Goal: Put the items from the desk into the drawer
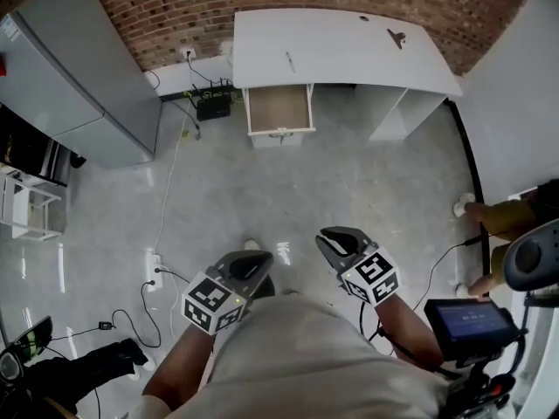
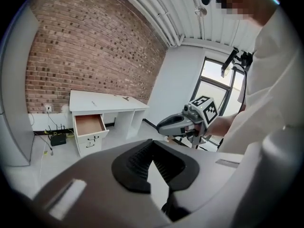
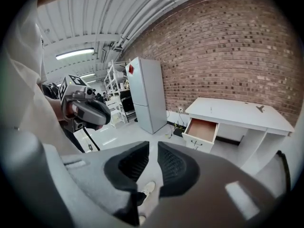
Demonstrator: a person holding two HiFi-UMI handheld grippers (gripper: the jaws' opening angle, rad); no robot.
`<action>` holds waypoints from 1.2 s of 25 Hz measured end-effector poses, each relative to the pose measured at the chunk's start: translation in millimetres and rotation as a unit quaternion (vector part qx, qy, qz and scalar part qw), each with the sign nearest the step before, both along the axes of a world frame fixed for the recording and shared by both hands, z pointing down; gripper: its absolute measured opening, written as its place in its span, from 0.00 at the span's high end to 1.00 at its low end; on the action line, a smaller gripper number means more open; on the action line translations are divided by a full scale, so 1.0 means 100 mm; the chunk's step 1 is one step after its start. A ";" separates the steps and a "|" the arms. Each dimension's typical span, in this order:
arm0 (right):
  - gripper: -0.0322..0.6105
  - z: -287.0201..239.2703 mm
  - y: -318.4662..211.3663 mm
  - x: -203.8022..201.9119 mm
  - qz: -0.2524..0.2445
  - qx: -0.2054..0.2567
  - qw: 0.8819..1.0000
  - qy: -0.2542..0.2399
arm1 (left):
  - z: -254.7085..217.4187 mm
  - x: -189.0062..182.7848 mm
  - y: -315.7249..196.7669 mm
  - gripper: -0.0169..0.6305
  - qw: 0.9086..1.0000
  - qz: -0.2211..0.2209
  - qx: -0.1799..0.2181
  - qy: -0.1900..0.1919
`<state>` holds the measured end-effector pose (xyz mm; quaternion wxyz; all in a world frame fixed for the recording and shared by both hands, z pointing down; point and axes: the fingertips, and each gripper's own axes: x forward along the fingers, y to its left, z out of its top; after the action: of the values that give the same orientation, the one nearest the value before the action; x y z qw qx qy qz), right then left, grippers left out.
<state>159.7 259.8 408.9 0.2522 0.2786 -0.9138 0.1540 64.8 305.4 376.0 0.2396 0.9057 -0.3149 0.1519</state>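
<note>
Close against the person's body, the grey left gripper point(image 2: 152, 144) had its black ribbed pads pressed together at the tips on nothing, and the grey right gripper point(image 3: 153, 148) showed a thin slit between its pads, also empty. Well beyond them across the pale grey floor point(image 1: 288, 190), the open white drawer point(image 1: 280, 133) jutted from the white desk point(image 1: 341, 55), its back part hidden under the desktop. On the desktop, well apart, lay a thin dark pen-like stick point(image 1: 288, 60), its long axis running roughly front to back, and a small black clip point(image 1: 396, 37), both too small to make out further.
</note>
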 end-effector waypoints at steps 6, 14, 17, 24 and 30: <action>0.88 -0.08 -1.09 -0.29 0.041 0.003 0.999 0.005 | -0.10 -0.34 -1.07 0.96 0.999 0.040 0.004 0.009; 0.88 0.02 -2.16 -0.59 0.092 0.000 0.996 -0.001 | -0.15 -0.72 -1.74 0.95 0.999 0.048 0.009 0.025; 0.88 0.06 -2.73 -0.54 0.105 0.000 0.994 -0.005 | -0.11 -0.74 -2.02 0.95 0.999 0.036 0.001 0.027; 0.88 0.57 -4.66 -0.61 0.093 -0.018 0.995 0.013 | 0.09 -0.84 -3.32 0.95 0.999 -0.021 -0.027 0.005; 0.84 0.95 -5.88 -0.57 0.084 -0.044 0.995 0.035 | 0.01 -0.66 -4.15 0.95 0.998 -0.058 -0.037 -0.008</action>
<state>102.6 -327.7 503.8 0.2826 0.3486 -0.8699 0.2050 -1.6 -109.1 377.2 0.2791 0.8750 -0.3633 0.1569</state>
